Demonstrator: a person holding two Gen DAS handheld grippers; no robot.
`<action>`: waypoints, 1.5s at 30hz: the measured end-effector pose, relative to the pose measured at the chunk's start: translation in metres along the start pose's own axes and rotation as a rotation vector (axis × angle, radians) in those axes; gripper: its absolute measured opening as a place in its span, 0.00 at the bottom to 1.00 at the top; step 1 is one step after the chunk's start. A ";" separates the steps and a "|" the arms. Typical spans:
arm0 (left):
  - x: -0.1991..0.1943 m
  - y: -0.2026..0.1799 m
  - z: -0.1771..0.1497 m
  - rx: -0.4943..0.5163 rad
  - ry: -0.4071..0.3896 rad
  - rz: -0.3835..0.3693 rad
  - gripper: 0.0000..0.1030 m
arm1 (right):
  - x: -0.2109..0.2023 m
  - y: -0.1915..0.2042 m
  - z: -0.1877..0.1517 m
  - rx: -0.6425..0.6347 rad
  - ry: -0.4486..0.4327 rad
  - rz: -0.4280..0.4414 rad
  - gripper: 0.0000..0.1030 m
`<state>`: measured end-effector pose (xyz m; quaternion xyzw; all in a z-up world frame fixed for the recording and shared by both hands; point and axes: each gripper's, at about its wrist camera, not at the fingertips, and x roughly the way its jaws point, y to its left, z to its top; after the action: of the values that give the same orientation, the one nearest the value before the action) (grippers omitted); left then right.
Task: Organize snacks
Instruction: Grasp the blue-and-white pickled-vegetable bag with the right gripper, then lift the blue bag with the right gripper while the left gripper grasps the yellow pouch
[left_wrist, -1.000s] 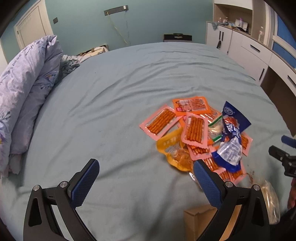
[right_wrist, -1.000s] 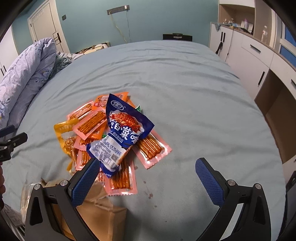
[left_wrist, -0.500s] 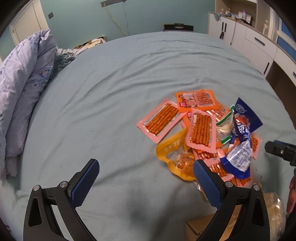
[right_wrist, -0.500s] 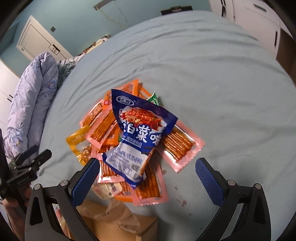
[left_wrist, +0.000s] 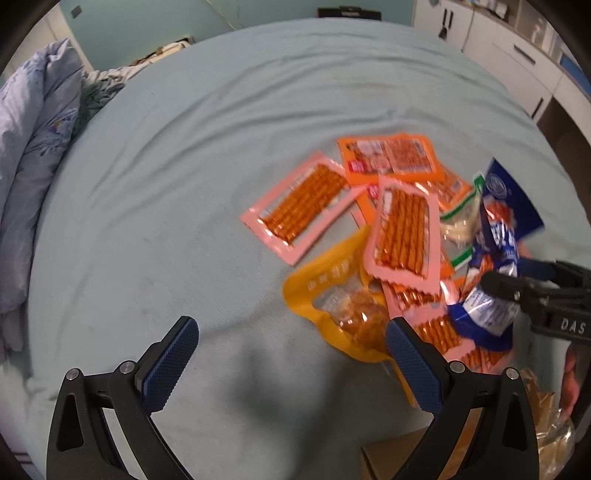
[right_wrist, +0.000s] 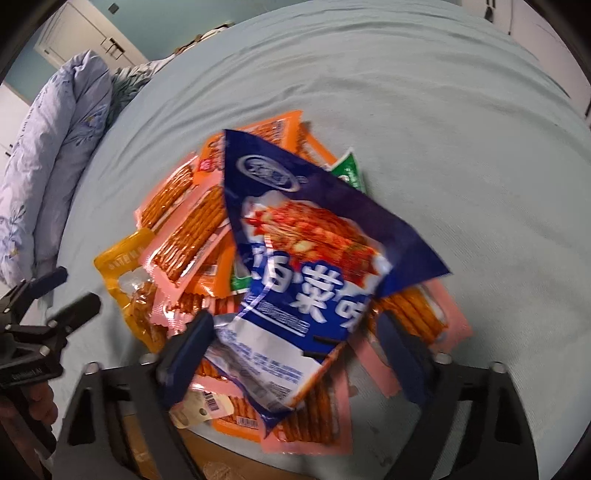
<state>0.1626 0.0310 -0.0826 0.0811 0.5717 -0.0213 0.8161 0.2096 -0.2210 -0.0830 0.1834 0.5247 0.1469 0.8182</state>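
A pile of snack packets lies on the light blue bed (left_wrist: 184, 184). On top is a big blue packet (right_wrist: 306, 273), also in the left wrist view (left_wrist: 495, 258). Pink packs of orange sticks (left_wrist: 402, 229) and a yellow pouch (left_wrist: 340, 299) lie around it. My right gripper (right_wrist: 295, 347) is open, its fingers on either side of the blue packet's lower end; whether the pads touch it cannot be told. It also shows at the right of the left wrist view (left_wrist: 517, 277). My left gripper (left_wrist: 288, 365) is open and empty over bare sheet, left of the pile.
A cardboard box (left_wrist: 402, 458) sits at the near edge below the pile, with a clear bag (left_wrist: 550, 435) beside it. A rolled duvet (left_wrist: 33, 155) lies along the left side. White cabinets (left_wrist: 517, 51) stand at the far right.
Both grippers have moved forward and down toward the pile. The right gripper's open fingers now straddle the blue packet's lower end. The left gripper stays open.
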 end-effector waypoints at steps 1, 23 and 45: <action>0.001 -0.004 -0.002 0.013 0.007 -0.005 1.00 | -0.001 -0.001 0.000 -0.003 0.002 0.004 0.67; 0.022 -0.011 -0.020 -0.001 0.165 -0.217 0.75 | -0.058 0.018 -0.022 -0.045 -0.236 0.072 0.21; 0.035 0.007 -0.011 -0.146 0.163 -0.325 0.00 | -0.062 0.027 -0.031 -0.067 -0.261 0.040 0.21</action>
<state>0.1659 0.0416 -0.1184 -0.0703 0.6416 -0.1049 0.7565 0.1547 -0.2197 -0.0323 0.1838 0.4050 0.1553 0.8821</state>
